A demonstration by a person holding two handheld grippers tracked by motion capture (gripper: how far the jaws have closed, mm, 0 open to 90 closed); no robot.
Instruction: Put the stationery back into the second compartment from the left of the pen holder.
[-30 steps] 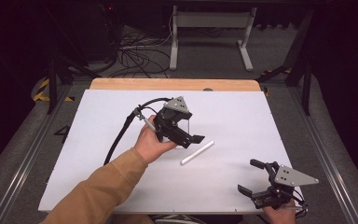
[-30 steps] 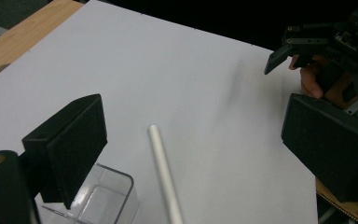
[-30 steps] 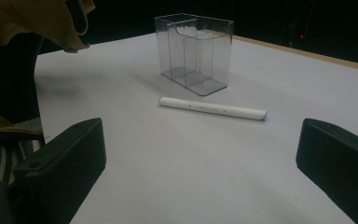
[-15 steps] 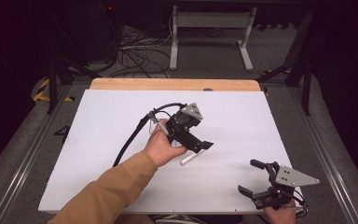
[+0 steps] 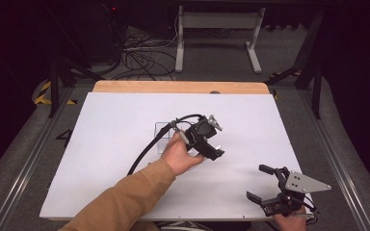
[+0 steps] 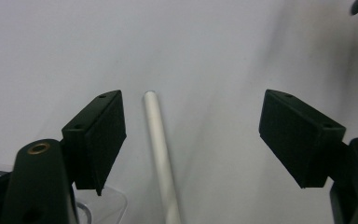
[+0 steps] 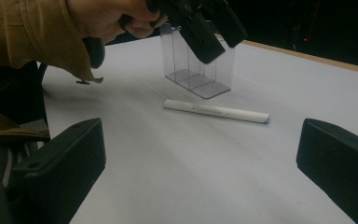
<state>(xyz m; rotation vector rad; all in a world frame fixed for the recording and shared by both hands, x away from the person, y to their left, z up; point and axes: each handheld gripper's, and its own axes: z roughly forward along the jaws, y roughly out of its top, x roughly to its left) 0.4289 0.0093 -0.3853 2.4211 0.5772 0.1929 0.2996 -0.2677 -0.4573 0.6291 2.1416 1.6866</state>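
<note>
Pen lying flat near the middle of the desk, between the spread jaws of the left gripper.

The jaws have just been closing, but neither pad touches the pen. A clear plastic holder stands just behind it. The right gripper rests at the desk's near right corner, jaws spread wide and holding nothing.

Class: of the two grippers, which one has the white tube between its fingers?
The left gripper: its open fingers, just closing, straddle the white tube without touching. The right gripper rests apart.
</note>
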